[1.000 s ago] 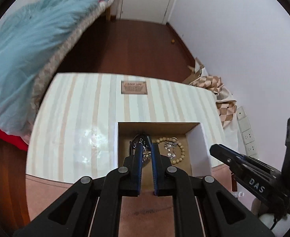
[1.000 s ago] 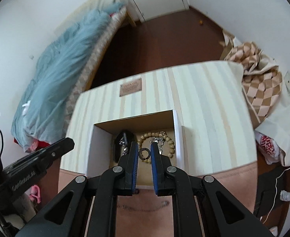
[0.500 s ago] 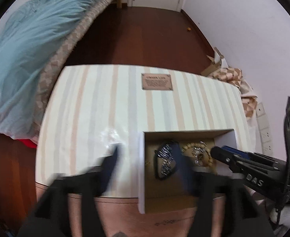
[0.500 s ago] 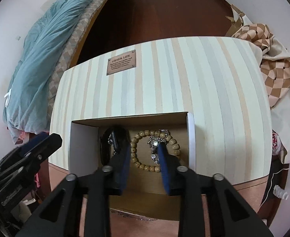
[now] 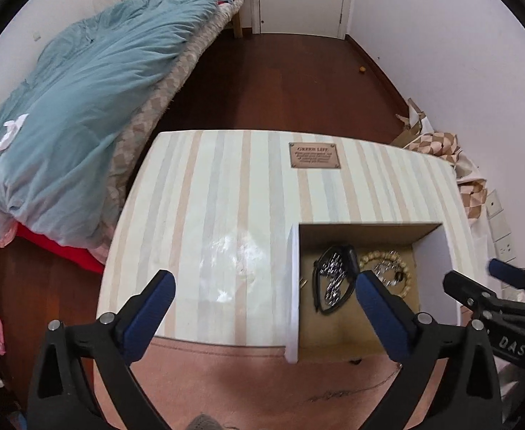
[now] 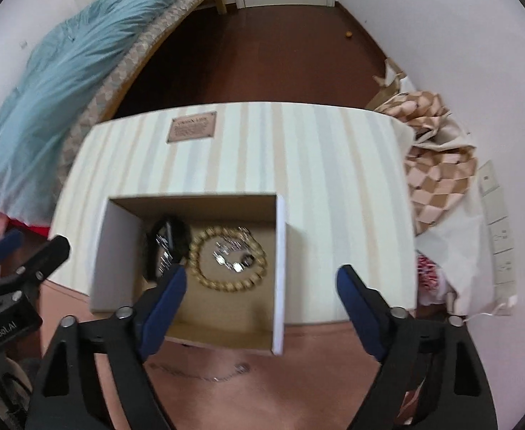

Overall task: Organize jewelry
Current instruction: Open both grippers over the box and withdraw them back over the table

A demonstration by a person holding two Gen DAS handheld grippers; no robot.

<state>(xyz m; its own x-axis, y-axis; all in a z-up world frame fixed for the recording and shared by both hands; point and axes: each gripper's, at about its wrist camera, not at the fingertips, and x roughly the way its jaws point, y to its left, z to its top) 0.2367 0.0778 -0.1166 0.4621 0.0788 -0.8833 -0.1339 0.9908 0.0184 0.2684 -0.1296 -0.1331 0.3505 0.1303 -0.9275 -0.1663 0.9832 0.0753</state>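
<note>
Striped pale tabletop (image 5: pixel 208 215) is carrying the open white cardboard box (image 6: pixel 280 251), where the wooden bead bracelet (image 6: pixel 205 276), silver chain pieces (image 6: pixel 230 254) and black band (image 6: pixel 165 240) are lying. You are holding both the left gripper (image 5: pixel 262 286) and right gripper (image 6: pixel 262 283) with tongs wide apart, gripping nothing. Placing looks finished; next you are likely checking or withdrawing.

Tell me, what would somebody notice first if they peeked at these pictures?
Probably the open cardboard box on the striped table, with a wooden bead bracelet lying beside a black watch and some silvery chain pieces inside the bead ring. Next, the wide-open blue-tipped tongs: the right tongs over the box, the left tongs over its left wall. A big teal blanket fills the bed on the left.
</note>
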